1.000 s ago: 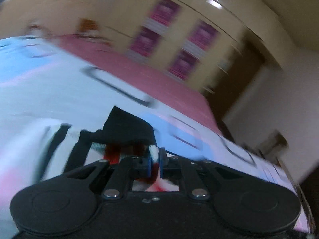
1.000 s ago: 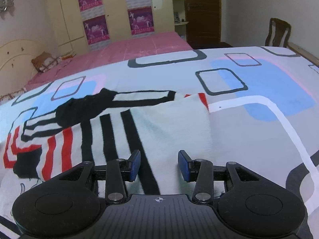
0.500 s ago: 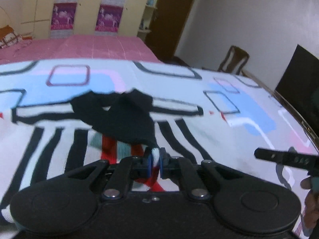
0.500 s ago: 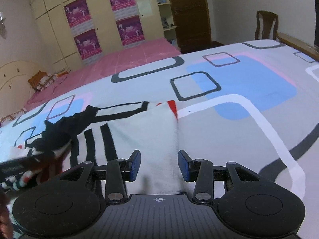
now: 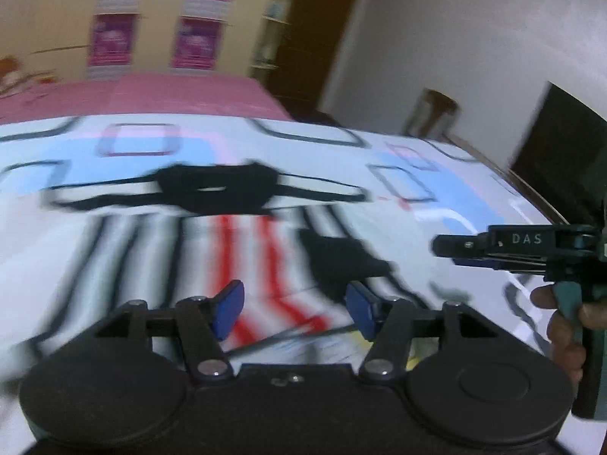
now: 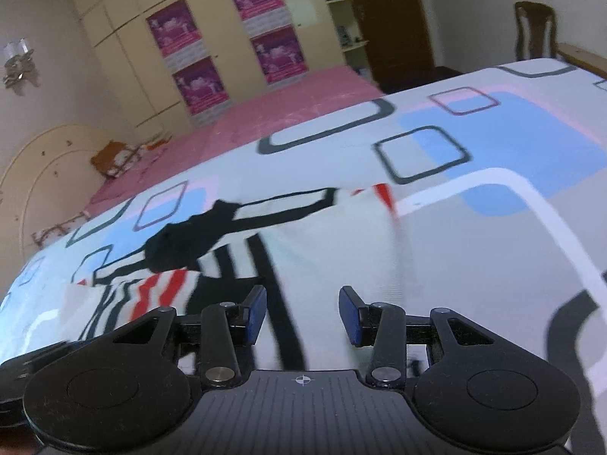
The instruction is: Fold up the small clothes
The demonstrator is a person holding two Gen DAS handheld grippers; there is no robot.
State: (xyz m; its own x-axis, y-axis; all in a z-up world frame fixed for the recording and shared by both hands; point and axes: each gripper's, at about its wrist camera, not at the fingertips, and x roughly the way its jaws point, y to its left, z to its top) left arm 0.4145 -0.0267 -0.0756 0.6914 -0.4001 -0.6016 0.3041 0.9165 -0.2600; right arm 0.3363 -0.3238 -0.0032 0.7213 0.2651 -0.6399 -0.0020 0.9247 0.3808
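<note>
One side of the striped shirt point(image 6: 242, 261) lies folded on the bed point(image 6: 493, 227); left gripper point(image 5: 292, 309) opening, empty, right gripper point(image 6: 301, 313) apart, more folds remain

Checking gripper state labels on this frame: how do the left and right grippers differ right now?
Left gripper: jaws opening, nothing pinched, over the red-striped part of the garment. Right gripper: jaws steady at a part-open gap, over the garment's white and black-striped part. The left wrist view is motion-blurred; the right wrist view is mostly sharp. Shared: blue pads, both empty, both above the same garment on the bed sheet.
</note>
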